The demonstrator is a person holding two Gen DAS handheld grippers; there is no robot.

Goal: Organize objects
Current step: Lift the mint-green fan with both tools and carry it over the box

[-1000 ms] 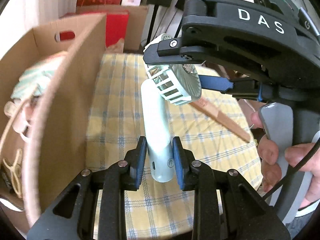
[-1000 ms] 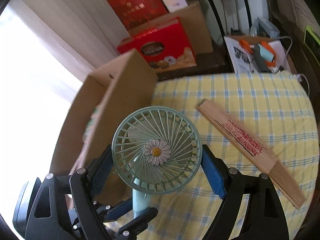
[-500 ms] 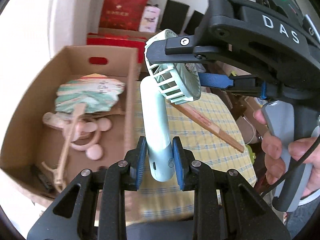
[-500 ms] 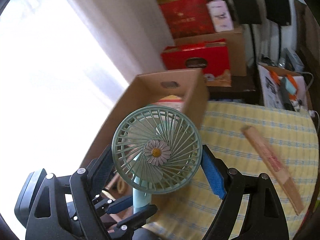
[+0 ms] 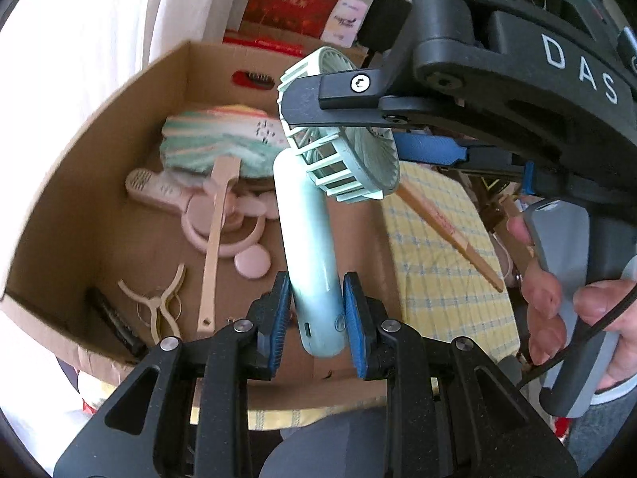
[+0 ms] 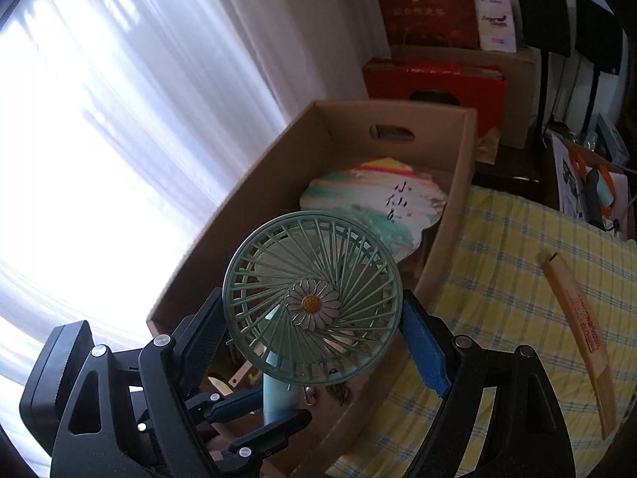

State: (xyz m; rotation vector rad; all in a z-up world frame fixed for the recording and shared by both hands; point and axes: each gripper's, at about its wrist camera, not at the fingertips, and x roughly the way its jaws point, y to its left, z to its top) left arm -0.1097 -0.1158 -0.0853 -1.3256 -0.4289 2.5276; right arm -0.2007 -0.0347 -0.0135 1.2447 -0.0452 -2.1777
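A pale green handheld fan (image 5: 314,247) with a daisy on its grille (image 6: 312,303) is held by both grippers above an open cardboard box (image 5: 99,151). My left gripper (image 5: 316,318) is shut on the fan's handle. My right gripper (image 6: 314,318) is shut on the round fan head, one finger on each side. The box (image 6: 450,215) holds a painted paddle fan (image 5: 215,147), a pink fan (image 5: 223,215), clips and a black bar. A folded wooden fan (image 6: 577,334) lies on the yellow checked tablecloth (image 6: 497,279) to the right of the box.
Red gift boxes (image 6: 434,79) and another carton stand behind the box. A white curtain (image 6: 119,99) hangs on the left. Black stands (image 6: 557,12) and a cluttered side table (image 6: 589,183) sit at the back right.
Both grippers have carried the green fan left from over the tablecloth to above the open box. The box's inside has come into view. The grips have not changed.
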